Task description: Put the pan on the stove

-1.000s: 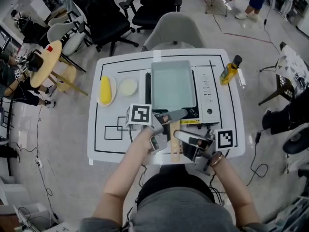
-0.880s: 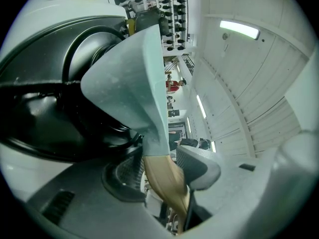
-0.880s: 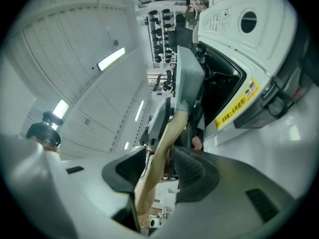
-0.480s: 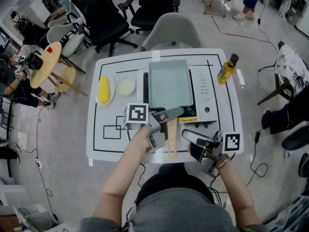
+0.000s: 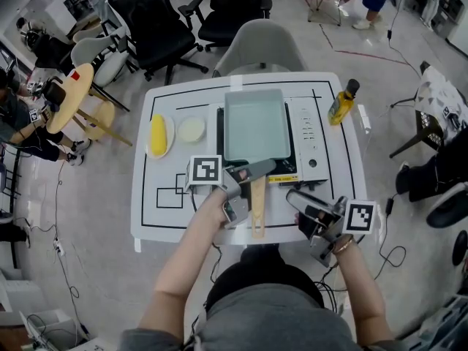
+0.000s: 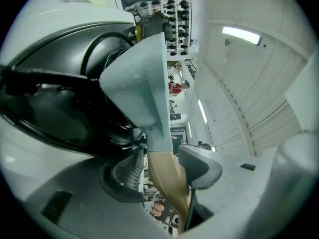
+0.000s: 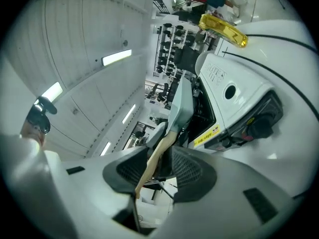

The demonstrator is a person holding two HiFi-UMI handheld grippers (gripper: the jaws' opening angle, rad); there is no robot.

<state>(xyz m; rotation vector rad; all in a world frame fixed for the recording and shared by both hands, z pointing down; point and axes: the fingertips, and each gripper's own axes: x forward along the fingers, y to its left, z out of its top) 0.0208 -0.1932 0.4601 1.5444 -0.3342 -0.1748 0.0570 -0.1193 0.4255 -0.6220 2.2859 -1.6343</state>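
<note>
Pan (image 5: 254, 126) flat on stove (image 5: 311, 141), wooden handle (image 5: 257, 209) sticking past stove's near edge. Left claw (image 6: 164, 167) just opening, loose around handle, not clamping. Right claw (image 5: 300, 209) empty, spread, just narrowing, off stove's near-right corner.

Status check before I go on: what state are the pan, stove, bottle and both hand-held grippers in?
Stove: on or off, cannot tell.
Pan: upright, empty, resting on the stove.
Bottle: upright, cap on.
Left hand-held gripper: open, jaws have just been opening, pan handle between them.
Right hand-held gripper: open, jaws have just closed a little, nothing between them.
</note>
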